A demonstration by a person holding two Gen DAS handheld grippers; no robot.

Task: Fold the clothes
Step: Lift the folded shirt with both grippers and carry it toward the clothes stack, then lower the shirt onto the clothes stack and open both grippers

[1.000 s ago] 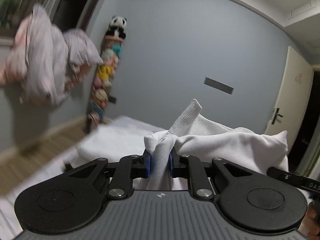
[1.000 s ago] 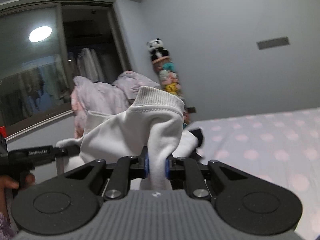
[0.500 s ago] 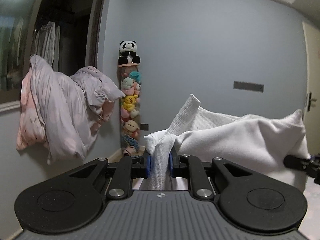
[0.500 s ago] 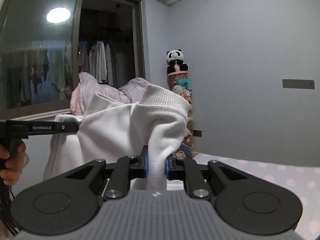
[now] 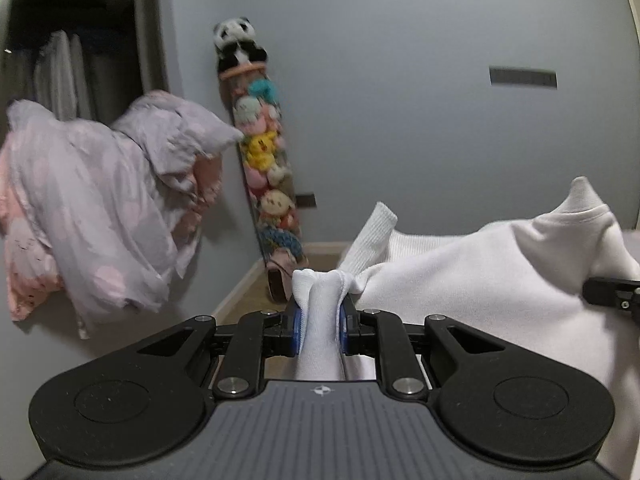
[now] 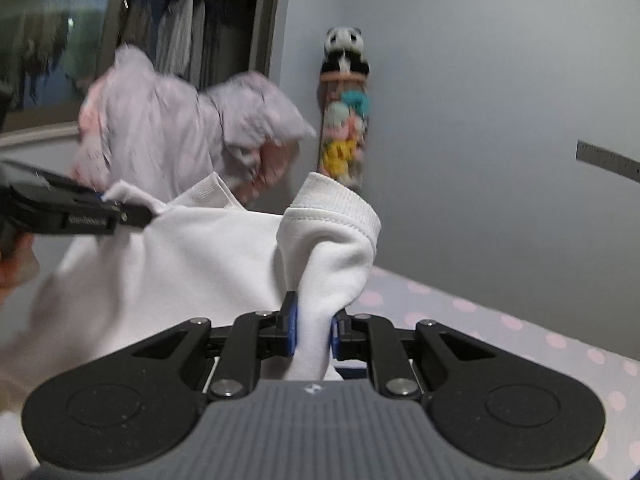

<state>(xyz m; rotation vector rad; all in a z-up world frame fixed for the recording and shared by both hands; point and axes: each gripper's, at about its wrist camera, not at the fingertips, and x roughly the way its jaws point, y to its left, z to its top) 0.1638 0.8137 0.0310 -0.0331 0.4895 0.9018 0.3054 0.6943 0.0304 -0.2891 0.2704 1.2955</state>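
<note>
Two grippers hold one white sweatshirt [image 5: 480, 280] aloft between them.

The left gripper [image 5: 319, 326] and right gripper [image 6: 312, 330] — both level, pointing forward — are each clamped on a bunched fold of it, above a dotted bed [image 6: 520, 320]; beyond it, one quilt bundle [image 5: 100, 208] and one panda-topped toy column [image 5: 264, 160].

A white sweatshirt [image 5: 480, 280] of thick, soft knit hangs stretched in the air, bunched into folds at two gathered spots. One bunch is pinched at the near centre of the left wrist view, with a ribbed band [image 5: 372, 236] sticking up just behind it. In the right wrist view another ribbed cuff [image 6: 336, 200] stands upright above the second pinched bunch, the body draping away to the left.
</note>
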